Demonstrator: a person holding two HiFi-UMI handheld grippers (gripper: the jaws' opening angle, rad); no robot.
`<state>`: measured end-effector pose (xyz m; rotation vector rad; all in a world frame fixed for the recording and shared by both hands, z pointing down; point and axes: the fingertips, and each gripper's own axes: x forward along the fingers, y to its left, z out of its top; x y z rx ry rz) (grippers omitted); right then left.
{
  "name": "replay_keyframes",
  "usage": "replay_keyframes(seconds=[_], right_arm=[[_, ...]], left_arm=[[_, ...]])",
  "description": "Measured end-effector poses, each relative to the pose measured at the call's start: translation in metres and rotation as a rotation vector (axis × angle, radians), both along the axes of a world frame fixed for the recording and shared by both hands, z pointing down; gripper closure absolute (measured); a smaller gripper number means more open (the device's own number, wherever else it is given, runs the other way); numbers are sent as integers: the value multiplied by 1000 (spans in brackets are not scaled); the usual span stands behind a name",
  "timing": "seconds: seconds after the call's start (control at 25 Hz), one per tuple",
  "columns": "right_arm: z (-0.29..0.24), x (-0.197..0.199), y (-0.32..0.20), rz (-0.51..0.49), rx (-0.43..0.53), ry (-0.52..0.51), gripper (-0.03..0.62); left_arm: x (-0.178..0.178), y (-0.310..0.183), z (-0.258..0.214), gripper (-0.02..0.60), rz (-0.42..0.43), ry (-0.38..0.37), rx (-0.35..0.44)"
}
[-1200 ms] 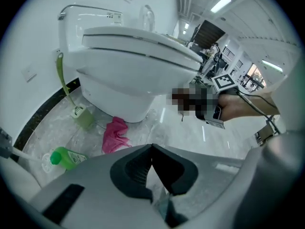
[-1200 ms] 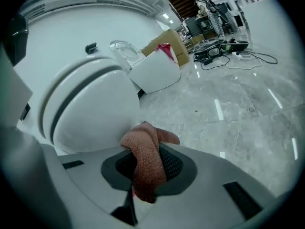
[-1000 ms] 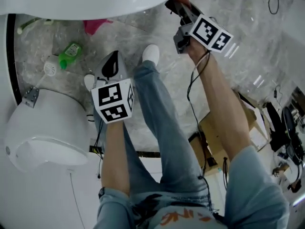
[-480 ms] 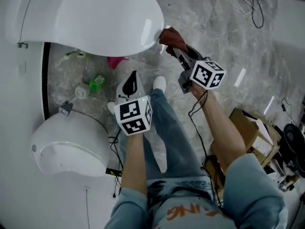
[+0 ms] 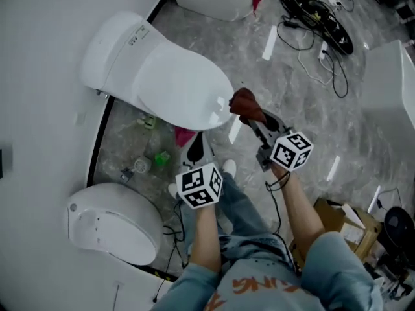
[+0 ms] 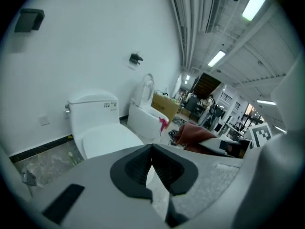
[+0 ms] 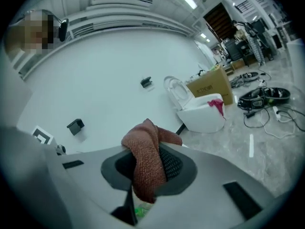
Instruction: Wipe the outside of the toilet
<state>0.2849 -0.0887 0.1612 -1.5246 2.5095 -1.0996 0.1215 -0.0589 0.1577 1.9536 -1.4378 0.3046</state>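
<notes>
Against the white wall stood the toilet (image 5: 172, 86), its lid down. Just beside the toilet's front rim our right gripper (image 5: 254, 116) pinched a reddish-brown cloth (image 5: 244, 102); we could not tell whether the cloth touched the porcelain. Near the toilet's front our left gripper (image 5: 196, 146) hung with its jaws pressed together on nothing. On the floor beside the toilet lay a green bottle (image 5: 161, 157) and a pink rag (image 5: 184, 136). A second toilet (image 5: 113, 220) stood further along the wall.
</notes>
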Motion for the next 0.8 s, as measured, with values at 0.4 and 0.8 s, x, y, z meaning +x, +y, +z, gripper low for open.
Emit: replay_keyframes(seconds=[0.4,0.8], right_arm=[[-209,-24,-35,15,303,33,531],[-317,-49,-25,-63,493,87,531]], left_arm=[[-25,-41,-198,581,-53,68,330],[-25,-44,-305,581,-65,8,572]])
